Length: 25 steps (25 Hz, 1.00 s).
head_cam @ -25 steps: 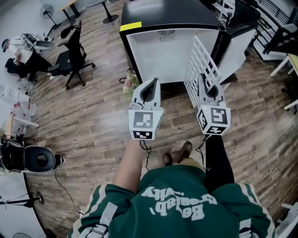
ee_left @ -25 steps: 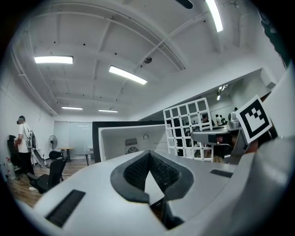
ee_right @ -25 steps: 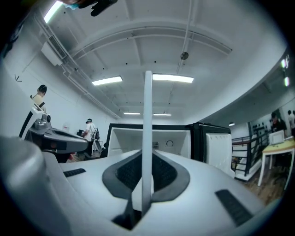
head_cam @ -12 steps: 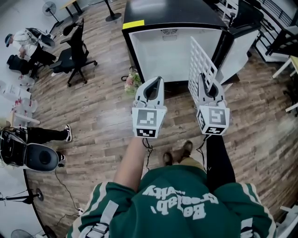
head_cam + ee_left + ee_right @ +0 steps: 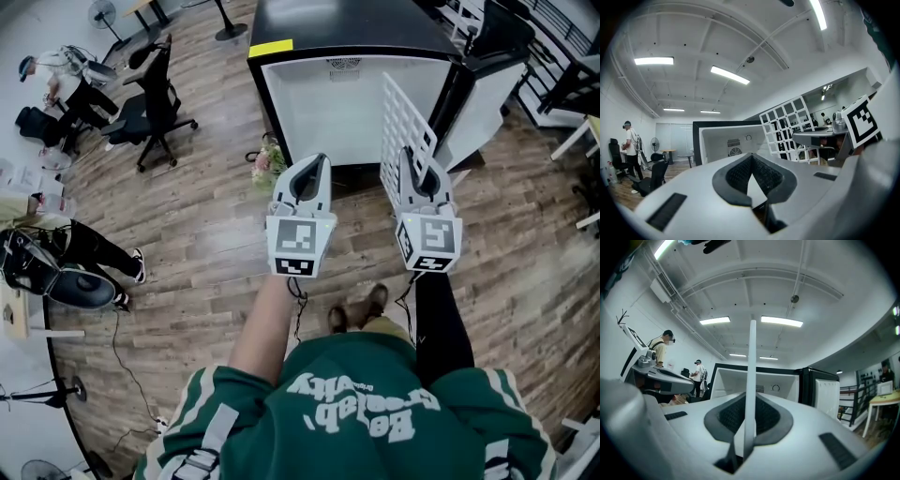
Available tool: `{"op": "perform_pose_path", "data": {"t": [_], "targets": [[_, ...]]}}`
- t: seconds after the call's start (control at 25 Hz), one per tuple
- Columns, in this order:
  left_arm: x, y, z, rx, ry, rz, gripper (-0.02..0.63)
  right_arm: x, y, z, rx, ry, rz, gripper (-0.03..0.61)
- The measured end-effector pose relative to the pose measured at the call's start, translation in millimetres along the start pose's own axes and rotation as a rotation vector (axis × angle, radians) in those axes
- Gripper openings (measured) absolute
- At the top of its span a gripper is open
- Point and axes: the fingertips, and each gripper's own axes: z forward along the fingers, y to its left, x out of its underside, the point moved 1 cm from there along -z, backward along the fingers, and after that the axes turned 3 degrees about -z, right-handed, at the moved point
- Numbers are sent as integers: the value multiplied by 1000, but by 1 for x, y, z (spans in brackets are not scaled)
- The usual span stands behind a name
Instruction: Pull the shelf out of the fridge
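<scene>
The right gripper (image 5: 411,161) is pinching the white wire shelf (image 5: 403,129), its jaws closed on the shelf's near edge. The shelf is standing on edge, rising up and forward from between those jaws. The left gripper (image 5: 312,167) is hanging just beside the right one, its jaw tips meeting with nothing between them, and the shelf is lying off to its right without touching it. Ahead of both grippers the fridge (image 5: 328,108) is standing open, the shelf sitting outside its cavity.
</scene>
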Motion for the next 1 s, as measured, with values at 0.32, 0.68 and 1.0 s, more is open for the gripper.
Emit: {"op": "perform_pose_path", "data": {"t": [0.32,0.68,1.0], "targets": [[-1,6,6,-8,-3,-3,15,6,-1,10,-6,19,23,37],[0,11,9,-19,-4,-8,16,7,-1,16,-10,17,33,37],[-2,14,10,-24,-5,-6,15,5,1,18,-17,11,34,37]]}}
